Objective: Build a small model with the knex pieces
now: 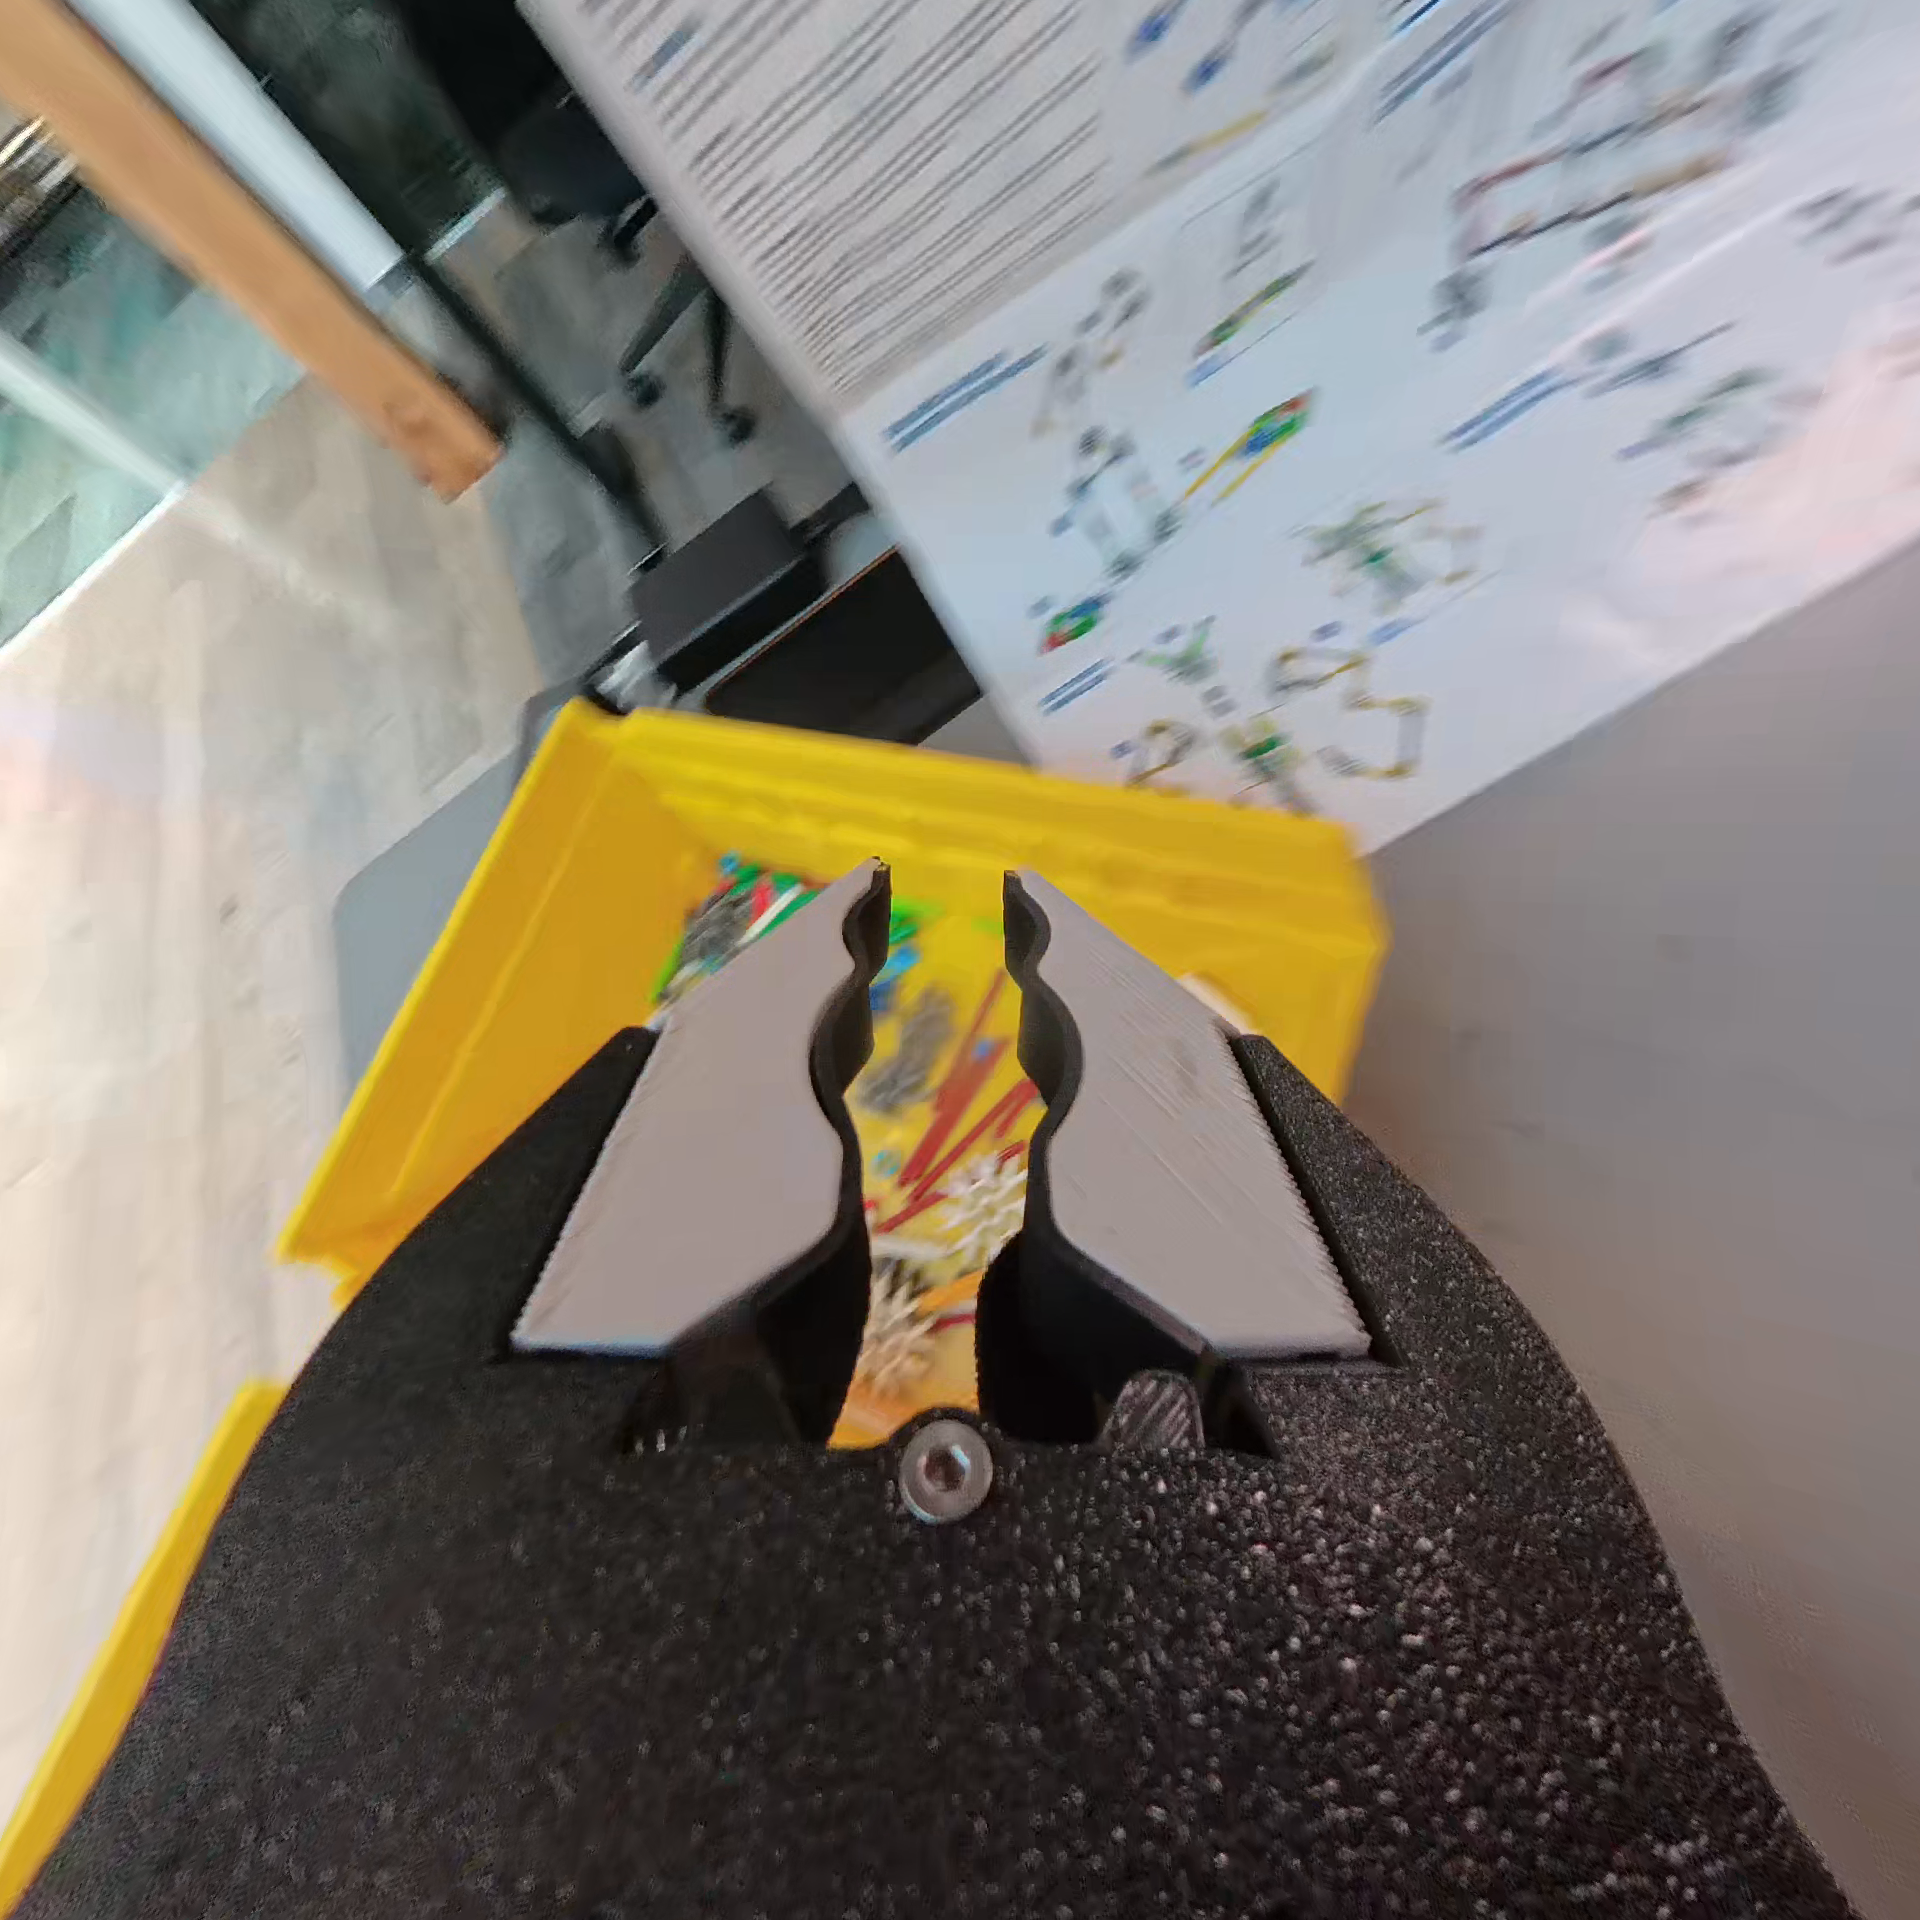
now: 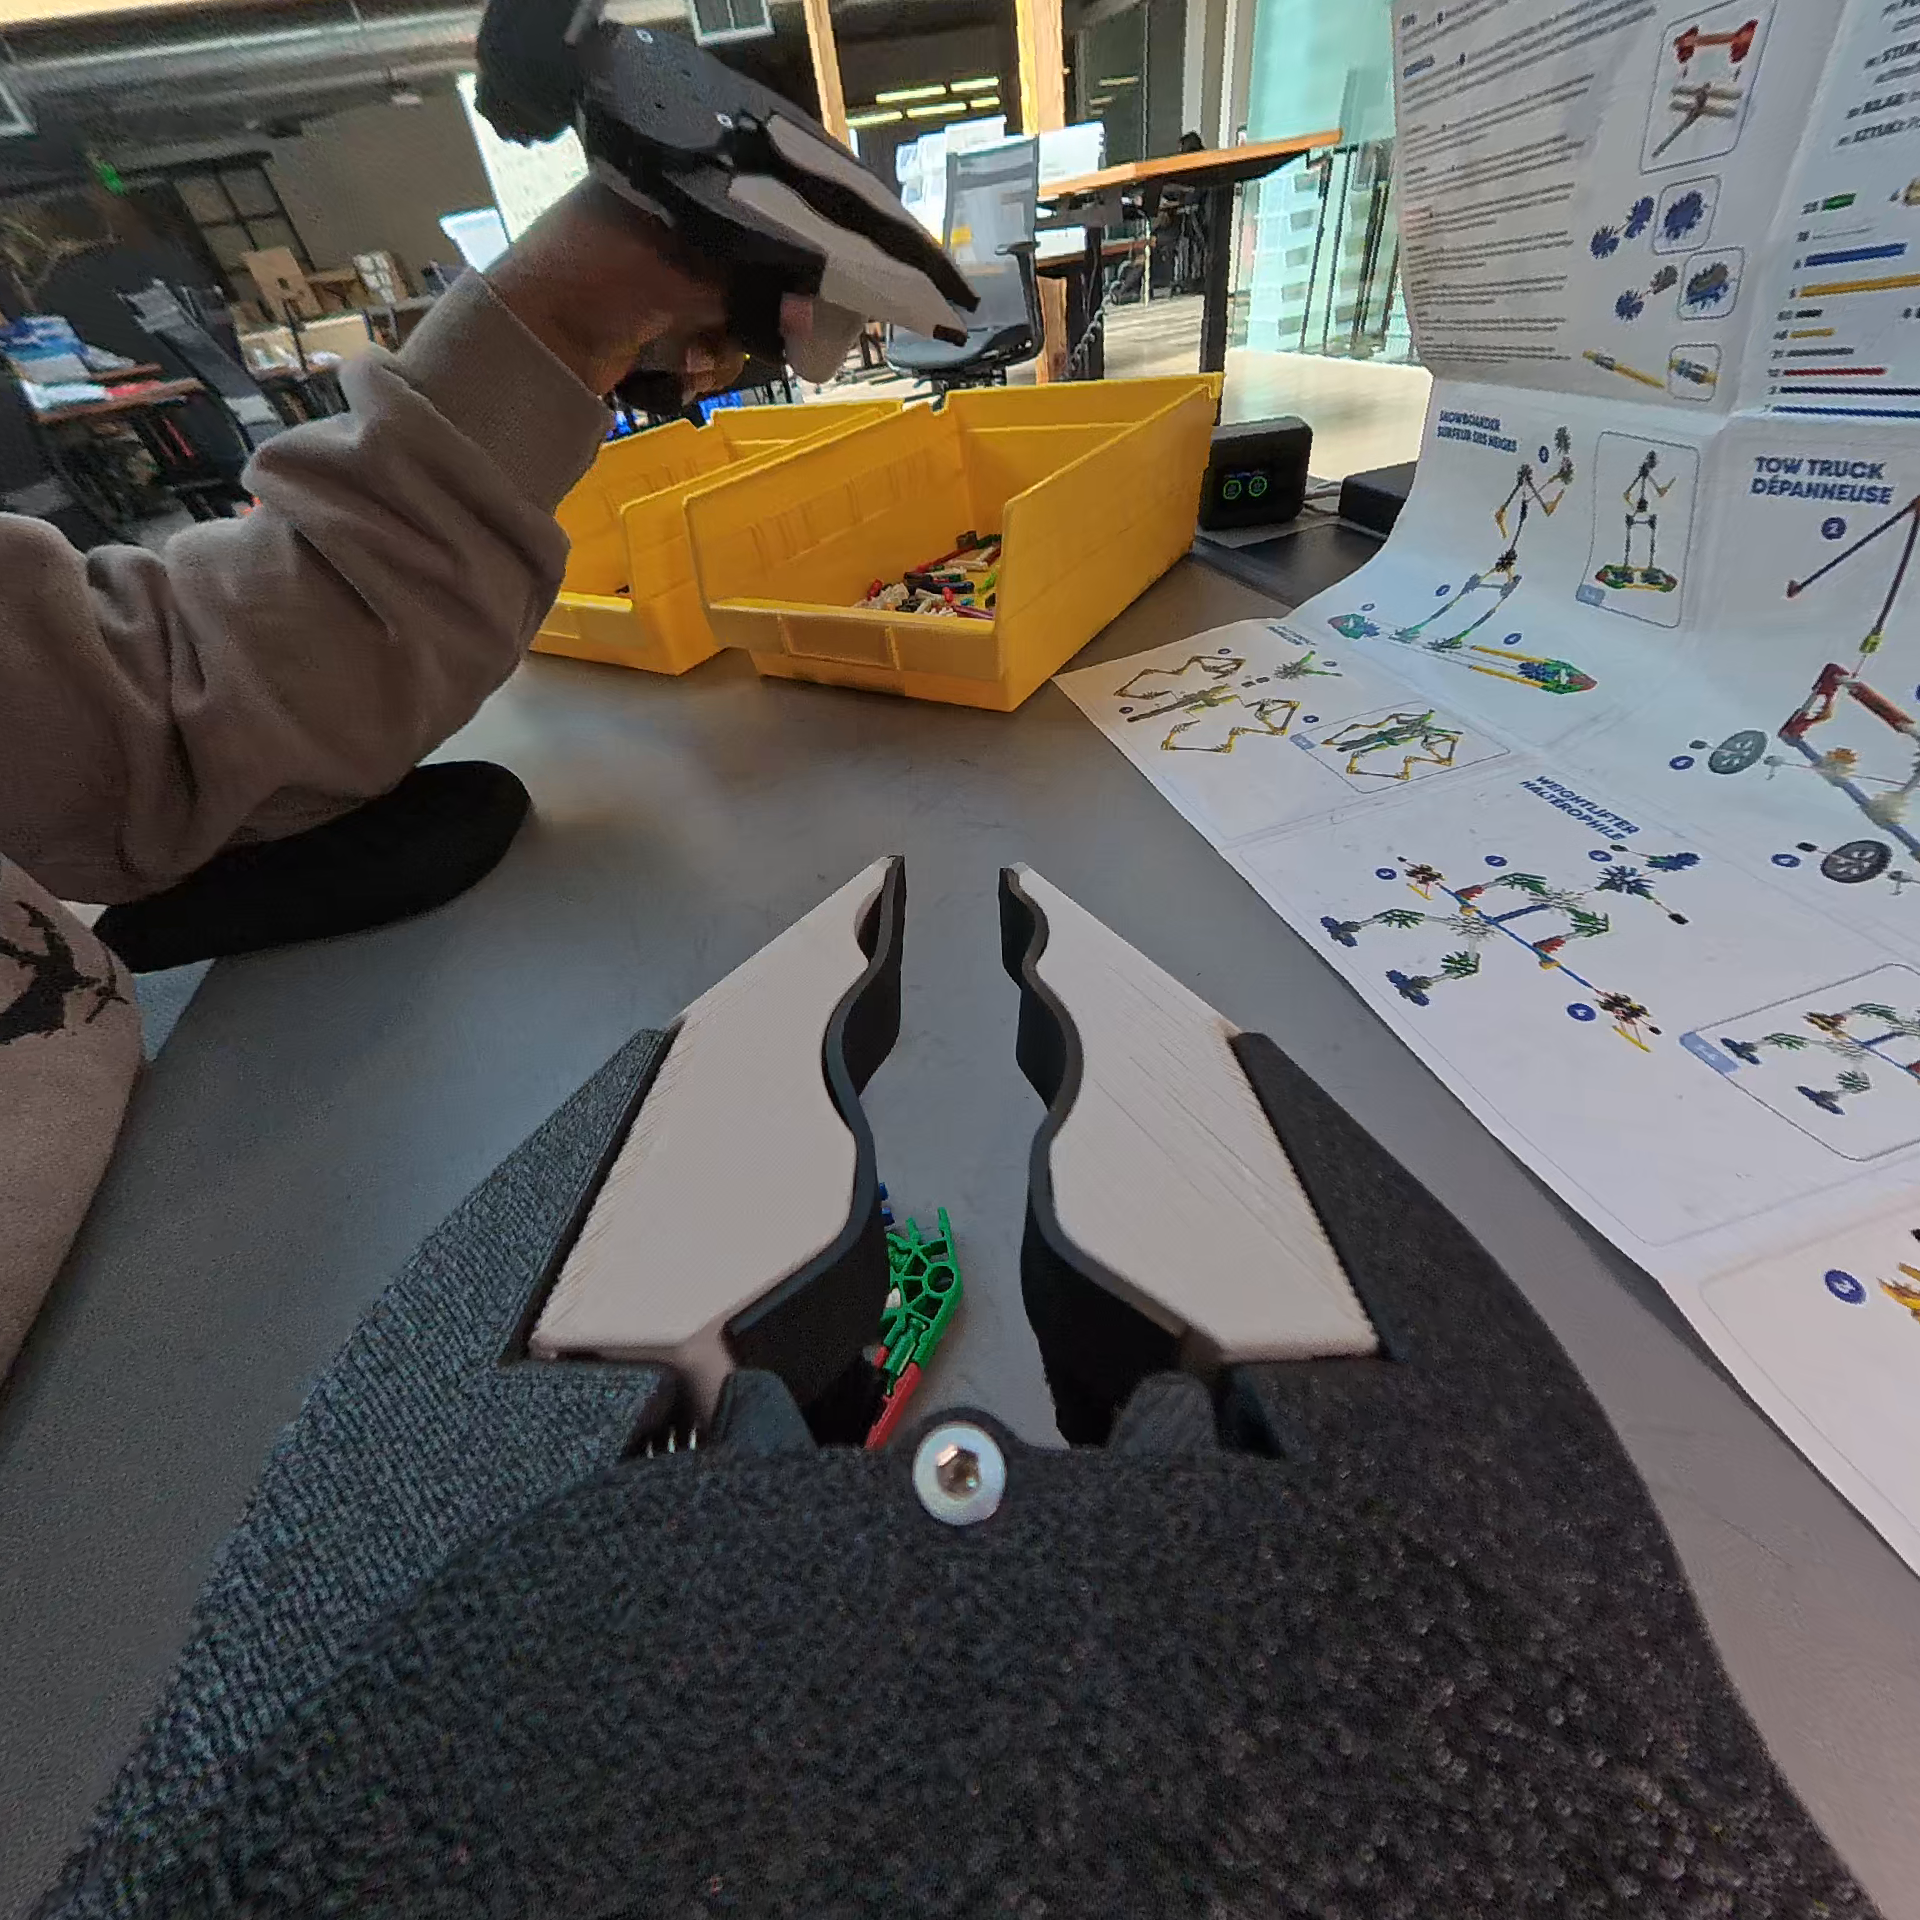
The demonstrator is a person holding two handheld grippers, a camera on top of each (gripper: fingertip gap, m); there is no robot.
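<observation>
My left gripper [image 1: 943,883] is open and empty. It hovers, tilted down, over a yellow bin [image 1: 488,997] that holds several small coloured construction-toy rods and connectors [image 1: 935,1101]; this view is motion-blurred. In the right wrist view the left gripper [image 2: 904,332] is held high by a hand, above the nearer yellow bin [image 2: 1101,520] and its pieces [image 2: 935,587]. My right gripper [image 2: 951,878] is open and empty, low over the grey table [image 2: 675,831]. A green connector joined to a red rod [image 2: 920,1288] lies on the table between the bases of its fingers, apart from them.
A large white instruction sheet [image 2: 1558,831] lies on the table's right side and bends up at the back; it also shows in the left wrist view [image 1: 1247,312]. A second yellow bin [image 2: 623,499] stands left of the first. A small black device [image 2: 1252,473] sits behind them. A person's beige sleeve [image 2: 312,623] crosses the left. Tip to tip, the grippers are about 35 cm apart.
</observation>
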